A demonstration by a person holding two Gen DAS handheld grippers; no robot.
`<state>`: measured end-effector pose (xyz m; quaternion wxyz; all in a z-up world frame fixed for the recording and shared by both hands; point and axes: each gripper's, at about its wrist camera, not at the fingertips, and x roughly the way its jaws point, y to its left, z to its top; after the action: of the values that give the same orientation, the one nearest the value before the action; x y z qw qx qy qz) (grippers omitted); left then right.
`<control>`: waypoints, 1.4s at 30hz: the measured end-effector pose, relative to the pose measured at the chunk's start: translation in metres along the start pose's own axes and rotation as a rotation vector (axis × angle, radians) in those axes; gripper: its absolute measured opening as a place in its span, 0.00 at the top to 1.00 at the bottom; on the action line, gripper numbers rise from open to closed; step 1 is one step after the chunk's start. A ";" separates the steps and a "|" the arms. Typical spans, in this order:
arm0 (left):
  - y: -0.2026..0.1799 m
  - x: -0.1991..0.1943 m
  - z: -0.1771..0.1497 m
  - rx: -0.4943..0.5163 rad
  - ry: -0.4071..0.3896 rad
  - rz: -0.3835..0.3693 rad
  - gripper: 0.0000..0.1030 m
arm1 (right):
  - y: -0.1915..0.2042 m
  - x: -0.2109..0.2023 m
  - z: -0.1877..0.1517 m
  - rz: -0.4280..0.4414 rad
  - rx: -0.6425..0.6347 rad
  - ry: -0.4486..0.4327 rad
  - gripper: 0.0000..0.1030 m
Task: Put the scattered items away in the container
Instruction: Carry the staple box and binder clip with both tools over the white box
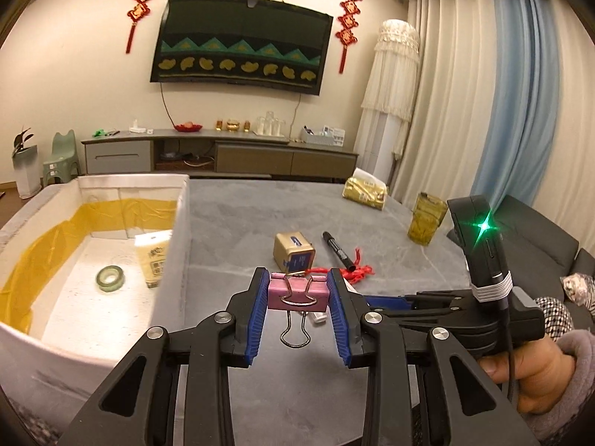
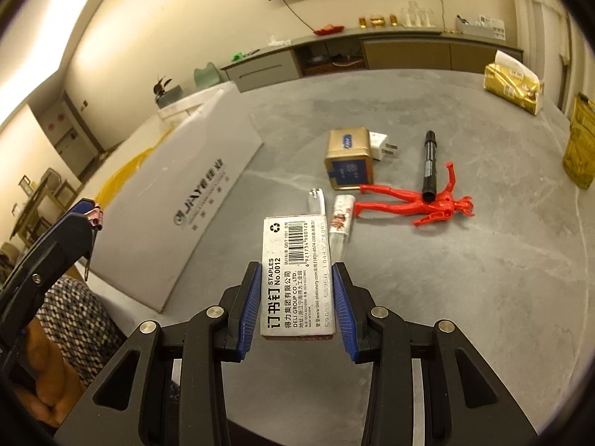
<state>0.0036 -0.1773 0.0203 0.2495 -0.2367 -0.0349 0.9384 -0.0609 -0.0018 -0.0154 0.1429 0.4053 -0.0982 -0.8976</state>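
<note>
My left gripper is shut on a pink binder clip, held above the grey table just right of the white box. Inside the box lie a green tape roll and a yellow packet. My right gripper is shut on a white box of staples above the table. Beyond it lie a nail clipper, a small tube, a red toy figure, a black marker, a gold tin and a white plug.
A gold tissue pack and an amber glass stand at the table's far right. The box's long white side runs along the left. A person's hand holds the right gripper's handle. A sofa lies beyond the table.
</note>
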 end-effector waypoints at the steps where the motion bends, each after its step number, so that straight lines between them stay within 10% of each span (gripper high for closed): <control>1: 0.000 -0.005 0.001 -0.004 -0.007 0.003 0.68 | 0.004 -0.003 0.000 0.004 -0.005 -0.008 0.61; 42: 0.111 -0.086 0.033 -0.290 -0.027 0.182 0.68 | 0.161 -0.036 0.028 0.173 -0.281 -0.042 0.61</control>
<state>0.0041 -0.3146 0.0661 0.1263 -0.2596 -0.1516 0.9454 -0.0304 -0.1394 0.0753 0.2729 0.3526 -0.0089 -0.8950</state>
